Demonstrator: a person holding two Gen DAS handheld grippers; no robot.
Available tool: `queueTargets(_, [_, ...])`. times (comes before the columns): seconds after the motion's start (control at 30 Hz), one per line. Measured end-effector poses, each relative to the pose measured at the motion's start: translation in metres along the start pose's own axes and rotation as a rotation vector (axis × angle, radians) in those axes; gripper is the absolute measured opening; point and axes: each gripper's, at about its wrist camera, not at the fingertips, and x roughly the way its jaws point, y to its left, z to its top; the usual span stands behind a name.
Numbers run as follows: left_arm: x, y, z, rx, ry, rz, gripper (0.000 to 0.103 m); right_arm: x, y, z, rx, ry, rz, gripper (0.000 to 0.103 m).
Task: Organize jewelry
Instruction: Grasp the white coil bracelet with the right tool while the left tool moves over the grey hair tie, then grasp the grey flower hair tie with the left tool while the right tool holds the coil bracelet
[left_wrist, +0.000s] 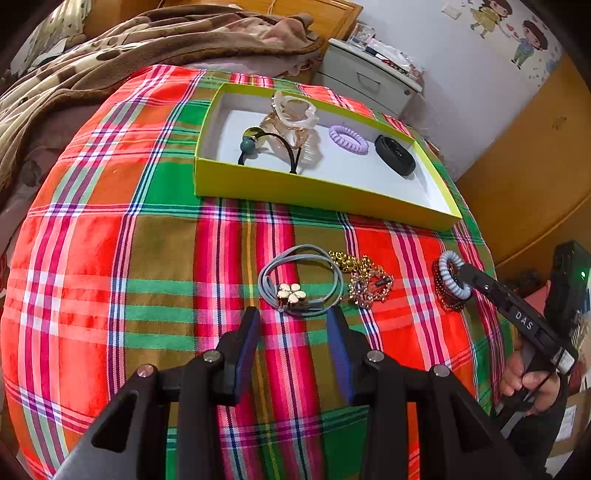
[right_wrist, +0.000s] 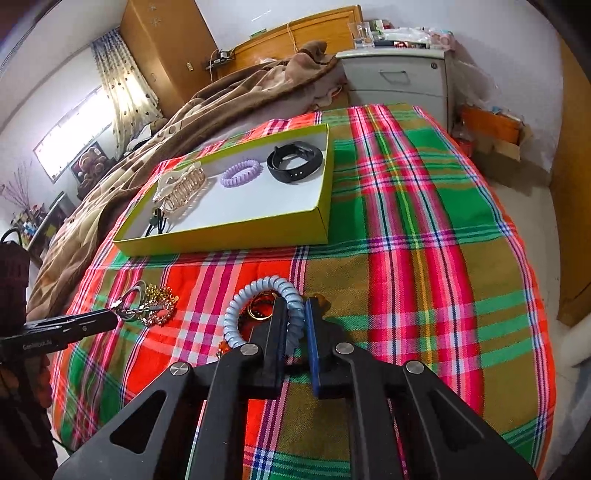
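Jewelry lies partly loose on the plaid cloth (left_wrist: 110, 258) and partly in a shallow yellow-green box (left_wrist: 295, 186) farther back. Right gripper (right_wrist: 295, 314) is closed on a pale blue coil hair tie (right_wrist: 240, 301), its pads pinching the coil's right side; a dark red bead bracelet (left_wrist: 448, 299) sits under and against the coil. Left gripper (left_wrist: 293, 317) holds nothing, its blue pads (left_wrist: 249, 343) standing wide apart just short of a grey cord hair tie with a cream flower (left_wrist: 291, 293). Touching that tie on its right is a tangle of gold chain (left_wrist: 347, 260) and a sparkly pink-gold piece (left_wrist: 365, 290). Inside the box are a clear claw clip (left_wrist: 291, 118), a black elastic with a teal and gold bead (left_wrist: 251, 142), a lilac coil hair tie (left_wrist: 349, 140) and a black band (left_wrist: 395, 155), each apart from the next except the elastic, which leans on the clip. Beyond the box lie a brown blanket (left_wrist: 110, 55) and a white bedside cabinet (left_wrist: 369, 77).
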Motion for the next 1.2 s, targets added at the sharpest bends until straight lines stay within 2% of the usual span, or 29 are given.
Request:
queueTargets(0.23, [0.003, -0.004, 0.003, -0.021, -0.003, 0.035, 0.039, -0.018, -0.006, 0.004, 0.035, -0.075, 0.019, 0.010])
queueTargets(0.33, [0.005, -0.008, 0.005, -0.045, 0.000, 0.074, 0.039, -0.027, -0.007, 0.005, 0.047, -0.104, 0.024, 0.010])
queueTargets(0.8, [0.017, -0.026, 0.006, 0.082, -0.049, 0.309, 0.039, -0.041, 0.006, 0.008, 0.030, -0.158, 0.068, 0.010])
queueTargets(1.0, [0.016, -0.026, 0.002, 0.126, -0.068, 0.321, 0.039, -0.043, 0.007, 0.007, 0.028, -0.167, 0.068, 0.010])
queueTargets(1.07, [0.015, -0.027, 0.001, 0.131, -0.068, 0.313, 0.033, -0.043, 0.009, 0.007, 0.026, -0.170, 0.069, 0.010])
queueTargets(1.1, [0.014, -0.028, 0.001, 0.133, -0.070, 0.307, 0.023, -0.044, 0.009, 0.007, 0.026, -0.171, 0.069, 0.010])
queueTargets(1.2, [0.013, -0.028, -0.001, 0.142, -0.074, 0.291, 0.019, -0.043, 0.011, 0.007, 0.024, -0.172, 0.070, 0.010])
